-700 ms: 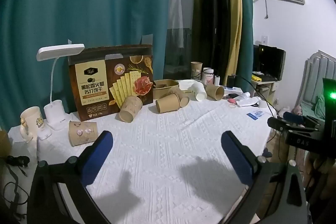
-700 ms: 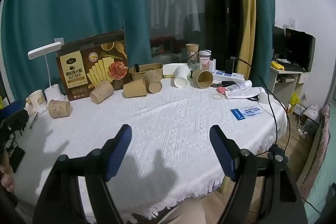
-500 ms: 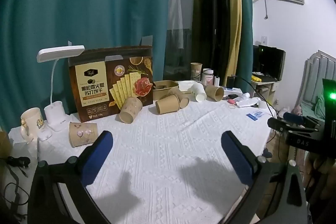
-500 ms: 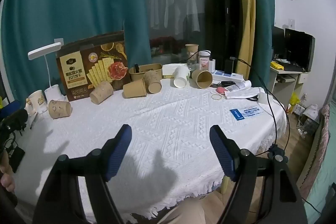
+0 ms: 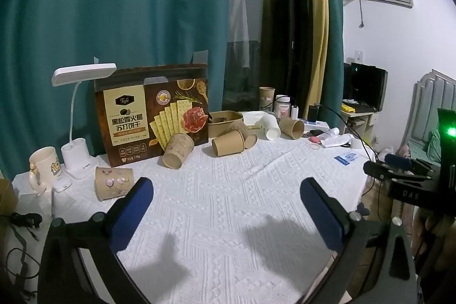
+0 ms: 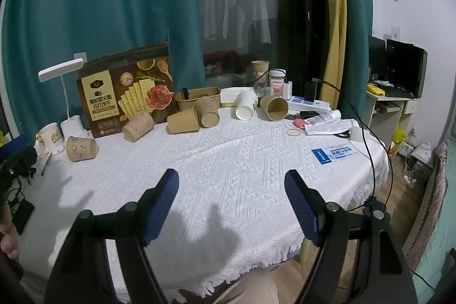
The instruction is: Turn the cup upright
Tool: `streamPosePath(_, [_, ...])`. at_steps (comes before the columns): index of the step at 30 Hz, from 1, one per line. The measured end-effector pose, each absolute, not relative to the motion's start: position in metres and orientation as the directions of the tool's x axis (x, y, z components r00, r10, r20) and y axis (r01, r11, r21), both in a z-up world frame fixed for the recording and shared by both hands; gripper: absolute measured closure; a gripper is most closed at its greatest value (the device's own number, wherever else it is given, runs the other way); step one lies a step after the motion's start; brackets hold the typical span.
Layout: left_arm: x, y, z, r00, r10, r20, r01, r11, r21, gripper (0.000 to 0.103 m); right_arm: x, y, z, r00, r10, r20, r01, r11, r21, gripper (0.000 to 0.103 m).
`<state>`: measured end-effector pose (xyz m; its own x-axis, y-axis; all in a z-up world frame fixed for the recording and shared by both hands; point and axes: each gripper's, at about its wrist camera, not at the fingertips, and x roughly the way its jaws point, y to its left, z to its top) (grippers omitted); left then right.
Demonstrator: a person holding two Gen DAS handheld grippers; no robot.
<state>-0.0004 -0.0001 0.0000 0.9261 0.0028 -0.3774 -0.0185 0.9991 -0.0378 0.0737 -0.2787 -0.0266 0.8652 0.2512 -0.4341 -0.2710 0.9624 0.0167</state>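
Note:
Several brown paper cups lie on their sides along the far part of the table: one at the left (image 5: 112, 183) (image 6: 81, 148), one by the box (image 5: 178, 150) (image 6: 138, 129), a pair in the middle (image 5: 228, 143) (image 6: 183, 120), one at the right (image 5: 292, 128) (image 6: 275, 108). A white cup (image 5: 269, 126) (image 6: 245, 108) also lies tipped. My left gripper (image 5: 226, 200) is open and empty above the near cloth. My right gripper (image 6: 231, 190) is open and empty, well short of the cups.
A cracker box (image 5: 152, 113), a white desk lamp (image 5: 77, 116), a mug (image 5: 42, 167), a cardboard tray (image 5: 225, 120) and jars stand at the back. A blue card (image 6: 332, 154), rubber bands (image 6: 293, 131) and a cable (image 6: 367, 150) lie at the right. The table edge (image 6: 242, 269) is near.
Both views have barely shifted; the grippers stay open and nothing on the table has moved.

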Motion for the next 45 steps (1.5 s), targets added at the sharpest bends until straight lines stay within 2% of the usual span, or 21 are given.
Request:
streamPosePath(17, [0.001,-0.001,0.017,0.926,-0.002,-0.378,-0.014,0.999,-0.040,0.000,0.075,-0.279,-0.027,0.862,0.253,-0.438,-0.273,0.962,0.018,0.029])
streamPosePath(45, [0.002,-0.005,0.008,0.926,0.000,-0.377,-0.015,0.999,-0.037,0.000,0.076,-0.278,-0.022,0.861,0.253,-0.441,-0.273,0.962,0.018,0.029])
